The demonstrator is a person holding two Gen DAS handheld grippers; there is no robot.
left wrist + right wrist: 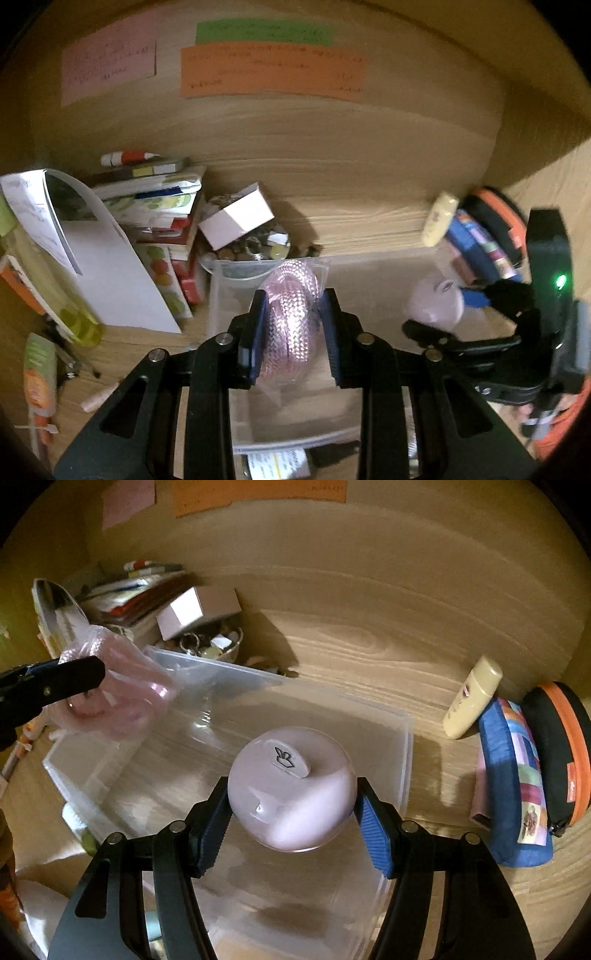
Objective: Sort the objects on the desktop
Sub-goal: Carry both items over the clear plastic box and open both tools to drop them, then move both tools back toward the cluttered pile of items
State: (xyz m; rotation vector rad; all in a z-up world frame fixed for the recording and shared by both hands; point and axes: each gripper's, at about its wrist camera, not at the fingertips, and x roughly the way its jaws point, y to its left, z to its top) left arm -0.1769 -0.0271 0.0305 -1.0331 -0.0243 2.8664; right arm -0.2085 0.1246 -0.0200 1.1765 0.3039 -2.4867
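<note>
My left gripper point(293, 321) is shut on a clear bag with a coiled pink cable point(291, 317) and holds it above a clear plastic bin point(369, 273). My right gripper point(291, 808) is shut on a round pale-pink case point(290, 788) with a small tab on top, held above the same bin point(402, 738). In the right wrist view the left gripper point(79, 677) with the pink bag point(122, 690) hangs over the bin's left side. In the left wrist view the right gripper point(439, 325) with the pink case point(436, 302) is at the right.
A stack of books and papers point(147, 221), a bowl of small items point(251, 247) and a white box point(236, 218) stand at the back left. A cream tube point(472, 701), a blue pouch point(517, 782) and a black-orange case point(561, 749) lean at the right. Colored notes point(269, 70) hang on the wall.
</note>
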